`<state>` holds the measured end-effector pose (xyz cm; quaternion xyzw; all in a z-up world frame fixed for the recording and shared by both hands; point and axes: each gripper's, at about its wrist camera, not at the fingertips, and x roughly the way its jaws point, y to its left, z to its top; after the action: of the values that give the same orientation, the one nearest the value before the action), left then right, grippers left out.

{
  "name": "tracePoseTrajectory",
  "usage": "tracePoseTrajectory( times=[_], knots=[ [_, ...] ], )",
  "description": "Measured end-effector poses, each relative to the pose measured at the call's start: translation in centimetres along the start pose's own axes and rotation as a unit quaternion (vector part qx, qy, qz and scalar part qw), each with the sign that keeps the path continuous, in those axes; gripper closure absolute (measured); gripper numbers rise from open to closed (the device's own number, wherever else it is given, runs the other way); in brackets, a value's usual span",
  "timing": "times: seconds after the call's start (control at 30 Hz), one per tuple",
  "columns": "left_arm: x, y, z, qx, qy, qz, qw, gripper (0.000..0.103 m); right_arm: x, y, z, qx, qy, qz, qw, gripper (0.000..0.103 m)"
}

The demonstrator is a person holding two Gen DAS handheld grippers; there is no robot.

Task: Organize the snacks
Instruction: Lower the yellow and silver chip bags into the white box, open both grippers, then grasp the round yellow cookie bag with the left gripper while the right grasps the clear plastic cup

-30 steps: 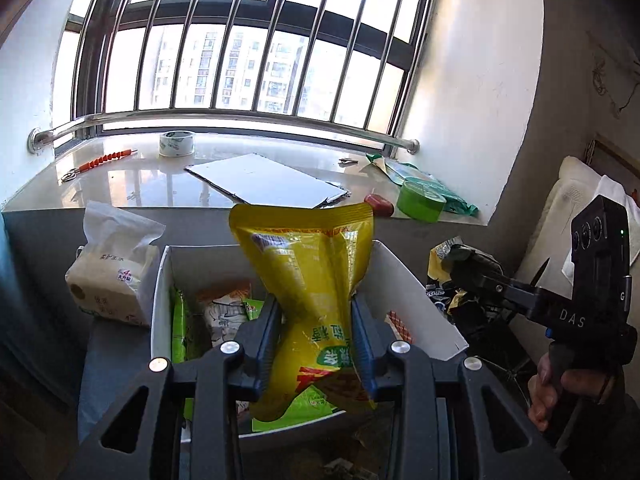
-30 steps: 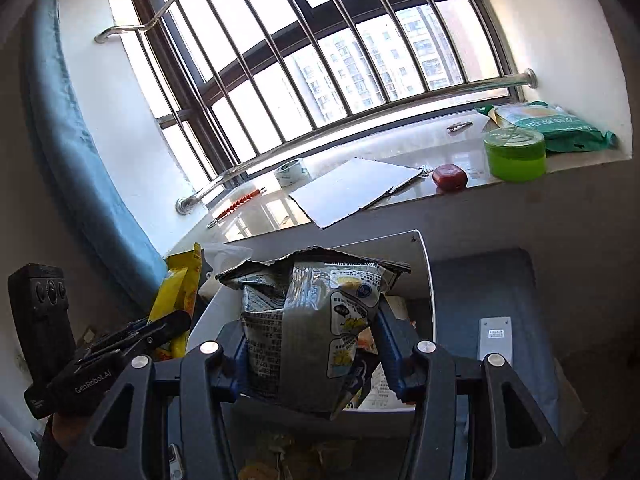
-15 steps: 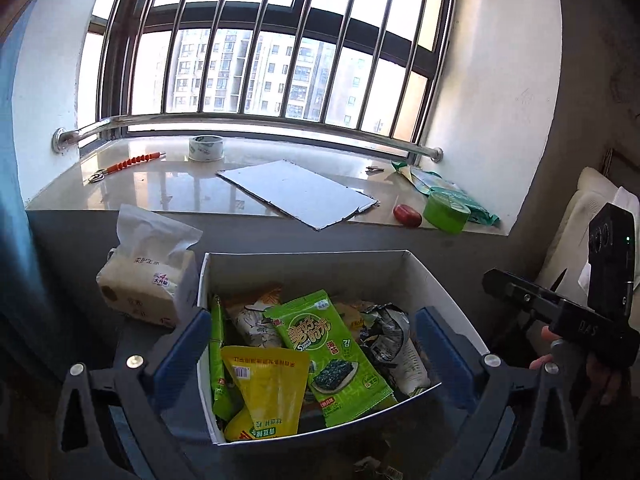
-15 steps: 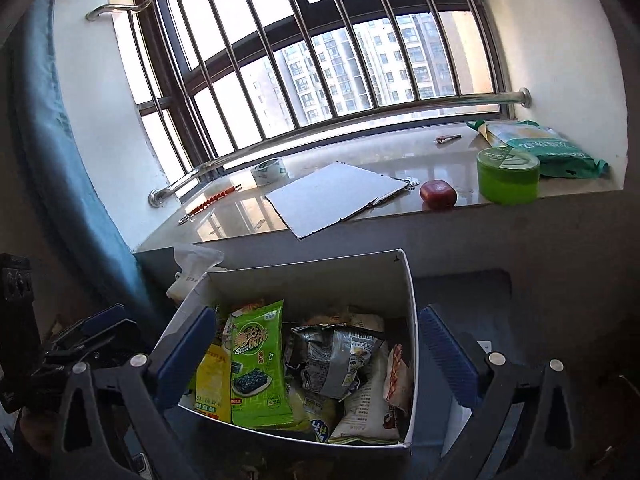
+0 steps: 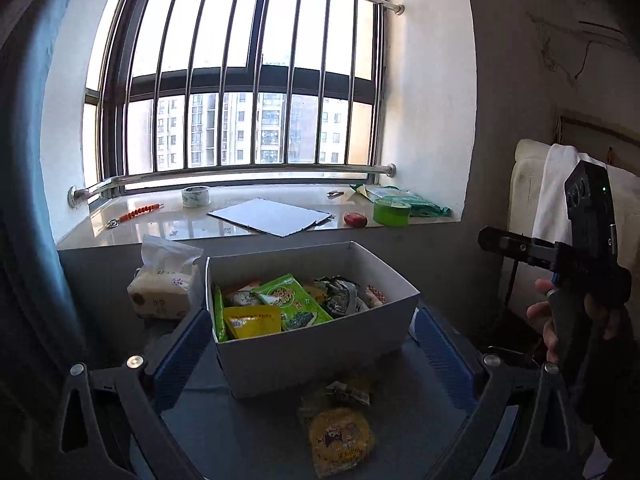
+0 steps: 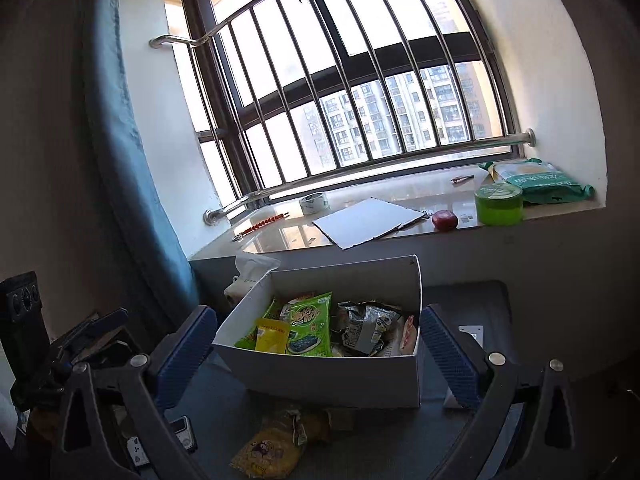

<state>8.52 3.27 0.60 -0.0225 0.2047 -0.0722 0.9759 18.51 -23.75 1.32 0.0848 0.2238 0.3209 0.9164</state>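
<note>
Big picture first: the grey table point(image 5: 248, 436) sits under the barred window, and square on it stands the white cardboard box point(image 5: 320, 344), open-topped so packets can simply be dropped in from above. It is well stocked: a green seaweed packet point(image 5: 294, 302) lies flat on top of the pile, a yellow pouch point(image 5: 250, 322) leans against the near wall, and a crinkled silver-grey bag point(image 6: 366, 330) lies on the right side.

The left gripper point(image 5: 312, 344) is spread wide and holding nothing, its blue pads framing the box from the near side. Same story for the right gripper point(image 6: 316, 348): gaping, empty, hovering back from the box.

And here's the leftover business: a yellow snack bag point(image 5: 340, 438) lies on the table just in front of the box, outside it, with a smaller wrapper point(image 5: 348, 390) between it and the box wall. My read is those are next, and open jaws suit that pickup.
</note>
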Motion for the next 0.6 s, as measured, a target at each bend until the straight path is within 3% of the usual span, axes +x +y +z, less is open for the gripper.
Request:
tracePoseTrajectory(
  times=[0.1,0.3,0.43,0.6],
  knots=[
    [-1.4,-1.0,-2.7,0.000,0.007,0.004,1.0000,0.000,-2.3,0.2,-2.7,0.004,-0.002,0.004,1.000,0.000],
    [-2.3,-1.7,-7.6,-0.046,0.038,-0.013,0.9981,0.000,-5.0,-0.5,-9.2,0.060,0.008,0.004,0.998,0.000],
    [-2.0,-1.8,-8.4,-0.055,0.052,-0.013,0.9970,0.000,-4.3,-1.3,-11.5,0.079,0.042,0.002,0.996,0.000],
    [-1.6,-1.7,-8.6,-0.060,0.057,-0.012,0.9965,0.000,-1.5,-2.2,-12.0,0.085,0.076,-0.006,0.994,0.000]
  ],
)
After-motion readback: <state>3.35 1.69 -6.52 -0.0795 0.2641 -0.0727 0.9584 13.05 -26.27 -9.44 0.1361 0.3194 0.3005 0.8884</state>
